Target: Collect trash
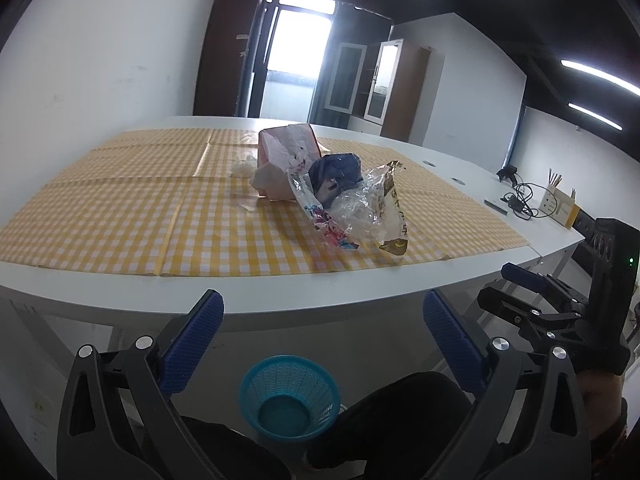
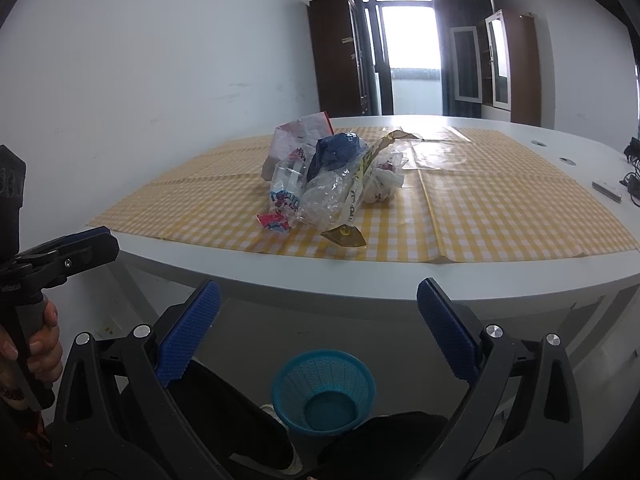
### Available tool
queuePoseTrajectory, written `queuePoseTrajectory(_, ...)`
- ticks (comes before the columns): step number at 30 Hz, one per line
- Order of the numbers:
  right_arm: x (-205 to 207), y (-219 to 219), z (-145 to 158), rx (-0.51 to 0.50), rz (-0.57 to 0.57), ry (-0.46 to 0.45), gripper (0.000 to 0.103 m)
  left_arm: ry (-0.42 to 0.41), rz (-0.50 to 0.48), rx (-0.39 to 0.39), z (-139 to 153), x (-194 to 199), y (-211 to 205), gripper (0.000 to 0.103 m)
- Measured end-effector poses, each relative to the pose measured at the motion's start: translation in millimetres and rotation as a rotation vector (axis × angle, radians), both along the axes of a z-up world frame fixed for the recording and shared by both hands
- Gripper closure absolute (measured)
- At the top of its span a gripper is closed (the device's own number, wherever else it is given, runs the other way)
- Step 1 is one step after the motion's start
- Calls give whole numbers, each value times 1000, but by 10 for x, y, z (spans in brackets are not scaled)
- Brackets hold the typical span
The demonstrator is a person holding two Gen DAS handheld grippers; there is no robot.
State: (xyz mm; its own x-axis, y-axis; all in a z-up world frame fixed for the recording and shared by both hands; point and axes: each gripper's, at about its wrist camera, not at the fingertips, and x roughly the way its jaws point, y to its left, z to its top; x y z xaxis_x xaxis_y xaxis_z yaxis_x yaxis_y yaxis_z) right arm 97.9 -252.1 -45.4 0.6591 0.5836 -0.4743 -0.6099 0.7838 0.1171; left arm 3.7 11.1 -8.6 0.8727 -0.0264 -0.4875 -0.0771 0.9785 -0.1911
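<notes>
**Both grippers wide and empty below the table edge, trash heaped ahead**

Farthest left in the right wrist view, a hand grips the handle of the left gripper, whose blue-padded fingers point toward the table. In its own camera the left gripper has its jaws spread wide with nothing between them; its blue pads frame the near rim of the white table. Ahead of it and above, on the yellow checked cloth, lies the trash pile: a pink carton at the back, a dark blue bag against it, and clear crinkled wrappers with printed red, blue and gold ends spilling toward the gripper. A small white crumpled scrap sits just left of the carton. Below and between the fingers, on the floor under the table, stands a teal mesh basket, beside the person's dark-clothed legs.

To the right, the right gripper appears side-on in the left view. In its own camera the right gripper is likewise spread wide and holds nothing, with the pile ahead and slightly left of its centre line and the basket low between its fingers. Far right on the table lie cables and a cardboard box.
</notes>
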Motion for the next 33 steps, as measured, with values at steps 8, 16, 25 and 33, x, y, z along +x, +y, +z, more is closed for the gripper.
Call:
queuePoseTrajectory(8,2,-5,0,6,1,10,9,8,5,-4,-19,8,6,6)
queuePoseTrajectory(16,-11,-1,9,5,1,10,9,6,9,-9,-18,3,-1,6)
queuePoseTrajectory(25,13,-5,-18,9,-3,27,9,3,14,9,-15,-5,11,6)
queuePoseTrajectory(33,168,27,-74,6,-17,47,9,29,22,-5,10,204,165,6)
